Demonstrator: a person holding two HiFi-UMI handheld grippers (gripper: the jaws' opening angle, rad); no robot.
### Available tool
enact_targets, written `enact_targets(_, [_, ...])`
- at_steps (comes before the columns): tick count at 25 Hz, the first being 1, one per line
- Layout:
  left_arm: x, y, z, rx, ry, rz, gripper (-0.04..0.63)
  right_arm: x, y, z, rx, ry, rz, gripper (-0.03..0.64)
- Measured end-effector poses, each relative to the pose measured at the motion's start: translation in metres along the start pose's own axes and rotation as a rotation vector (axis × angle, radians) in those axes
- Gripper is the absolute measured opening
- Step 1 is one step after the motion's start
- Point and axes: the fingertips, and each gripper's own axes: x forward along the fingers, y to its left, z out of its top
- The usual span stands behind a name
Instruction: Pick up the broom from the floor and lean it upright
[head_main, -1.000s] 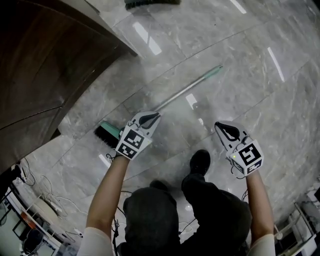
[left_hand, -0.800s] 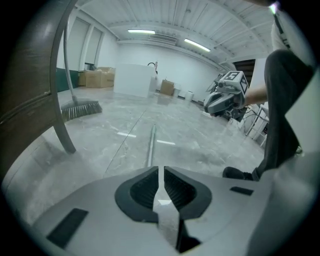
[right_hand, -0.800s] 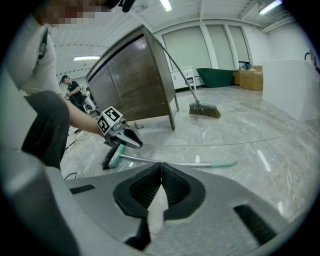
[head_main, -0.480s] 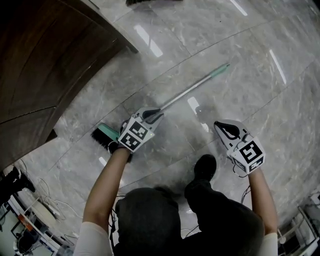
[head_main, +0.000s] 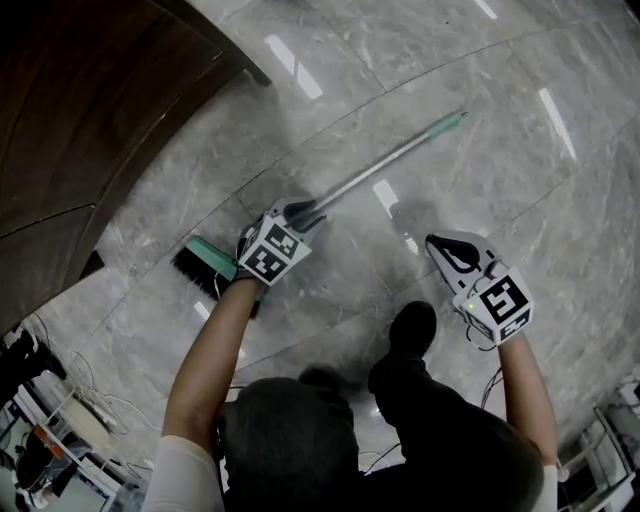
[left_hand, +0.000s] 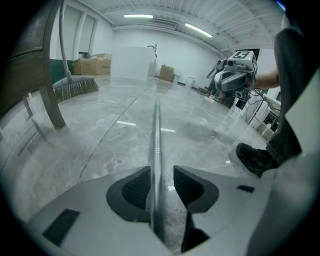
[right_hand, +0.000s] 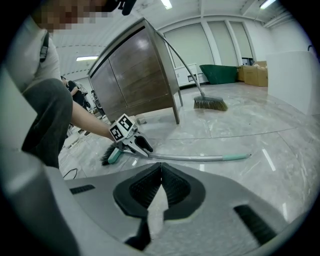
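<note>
The broom lies flat on the marble floor, with its black bristle head (head_main: 203, 268) at the left and its silver handle (head_main: 375, 172) running up-right to a teal grip (head_main: 447, 124). My left gripper (head_main: 305, 215) is down at the handle near the head. Its jaws are opening and straddle the handle (left_hand: 157, 145), with a gap beside the right pad (left_hand: 186, 186). In the right gripper view the left gripper (right_hand: 141, 146) sits over the handle (right_hand: 200, 158). My right gripper (head_main: 437, 243) hovers to the right, shut and empty, apart from the broom.
A dark wooden cabinet (head_main: 90, 110) fills the upper left, with a second broom (right_hand: 210, 103) leaning against it. The person's black shoe (head_main: 412, 325) stands between the grippers. Cables and racks (head_main: 60, 400) crowd the lower left. Cardboard boxes (left_hand: 92, 64) stand far back.
My left gripper has come down onto the broom handle and its jaws have parted around it. The right gripper has sunk a little and stayed shut.
</note>
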Motion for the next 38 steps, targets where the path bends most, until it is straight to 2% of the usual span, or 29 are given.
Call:
enact_targets(4, [0.008,0.002,-0.012,0.016,0.049,0.008,0.138,0.000,0.003,-0.004,-0.013,0.016,0.006,0.002])
enact_targets(6, [0.011,0.004,-0.019,0.020,0.071,0.021,0.115,-0.002,0.001,-0.004,-0.018,0.022,0.004,0.002])
enact_targets(8, [0.011,0.007,-0.022,0.012,0.067,0.033,0.083,-0.002,0.000,-0.002,-0.021,0.024,0.002,0.002])
enact_targets(18, [0.000,0.008,-0.016,-0.018,0.050,0.008,0.079,-0.007,-0.002,0.015,-0.047,0.022,-0.002,0.002])
enact_targets(27, [-0.045,0.026,0.017,-0.079,-0.033,0.040,0.079,-0.016,-0.001,0.059,-0.103,-0.006,-0.001,0.002])
enact_targets(38, [-0.123,0.014,0.044,-0.107,-0.114,0.042,0.078,-0.036,0.023,0.135,-0.205,-0.025,0.005,0.002])
